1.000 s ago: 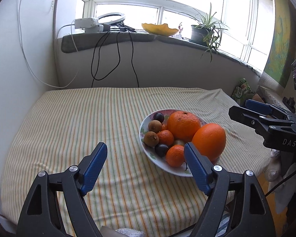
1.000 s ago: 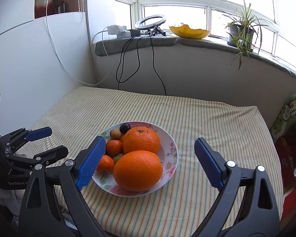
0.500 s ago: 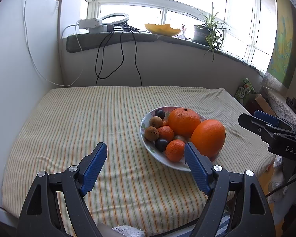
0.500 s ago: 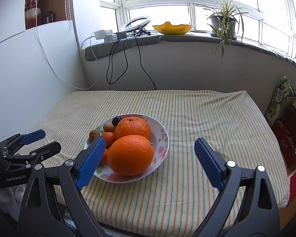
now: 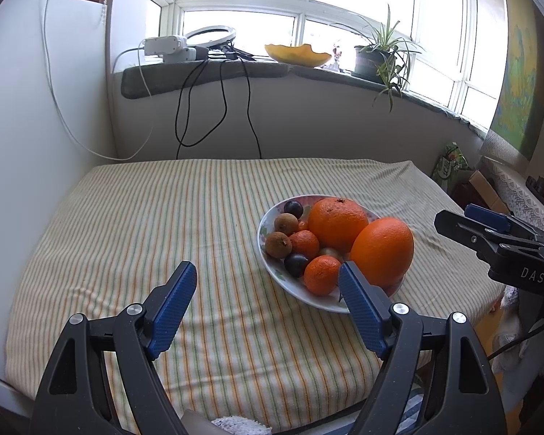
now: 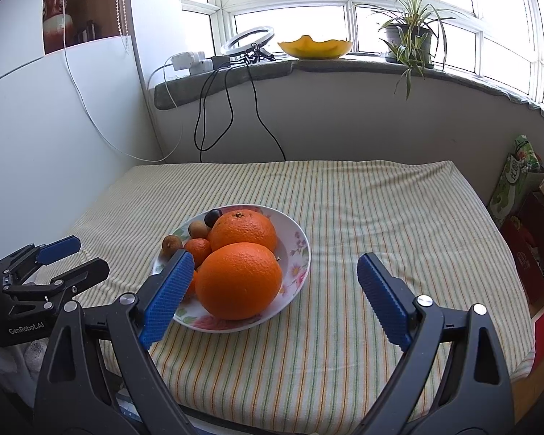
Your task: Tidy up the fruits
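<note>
fruits (image 6: 239, 279) fill plate (image 6: 301, 250), small ones half hidden behind oranges

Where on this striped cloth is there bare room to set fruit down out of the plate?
The cloth is bare on the plate's right, out to the table edge, and behind it up to the wall. In the left view, a wide bare stretch lies left of the plate. The plate itself is crowded, with two big oranges topping smaller fruit.

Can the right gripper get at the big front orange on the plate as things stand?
Probably yes: the right gripper is open and empty, the front orange sits topmost at the plate's near edge, nothing covering it.
</note>
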A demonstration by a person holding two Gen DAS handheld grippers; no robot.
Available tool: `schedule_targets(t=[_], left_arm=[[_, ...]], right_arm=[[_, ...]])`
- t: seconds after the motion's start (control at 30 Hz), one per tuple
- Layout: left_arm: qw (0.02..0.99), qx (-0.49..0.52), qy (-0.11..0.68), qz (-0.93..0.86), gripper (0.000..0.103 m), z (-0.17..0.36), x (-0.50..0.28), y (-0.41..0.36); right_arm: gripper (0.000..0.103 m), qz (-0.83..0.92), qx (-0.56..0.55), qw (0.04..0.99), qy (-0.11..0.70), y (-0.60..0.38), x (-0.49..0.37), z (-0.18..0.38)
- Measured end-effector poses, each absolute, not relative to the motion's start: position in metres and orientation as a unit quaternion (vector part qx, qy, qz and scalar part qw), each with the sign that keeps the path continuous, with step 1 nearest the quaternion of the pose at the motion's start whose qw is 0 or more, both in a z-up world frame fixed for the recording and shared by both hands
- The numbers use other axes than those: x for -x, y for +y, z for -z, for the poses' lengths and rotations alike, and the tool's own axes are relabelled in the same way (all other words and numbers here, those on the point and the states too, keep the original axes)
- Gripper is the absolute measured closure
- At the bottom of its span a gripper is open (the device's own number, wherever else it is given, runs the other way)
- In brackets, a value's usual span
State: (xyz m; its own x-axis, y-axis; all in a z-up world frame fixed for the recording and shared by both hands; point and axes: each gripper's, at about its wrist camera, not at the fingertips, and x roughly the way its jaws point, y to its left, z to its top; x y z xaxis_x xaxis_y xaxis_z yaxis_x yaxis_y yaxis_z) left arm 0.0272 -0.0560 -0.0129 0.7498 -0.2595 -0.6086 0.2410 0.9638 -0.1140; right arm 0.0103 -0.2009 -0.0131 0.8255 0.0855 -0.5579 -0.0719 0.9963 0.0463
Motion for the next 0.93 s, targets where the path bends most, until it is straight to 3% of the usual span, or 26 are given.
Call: schedule_targets(t=[0.93], left_arm=[[0.936,0.016,0.327,0.130,0.022,0.0147,-0.0299,-0.0555]], right_arm=[[0.009,-0.032,-0.015,0.954,0.298,-0.2041,-0.0114,0.0184]])
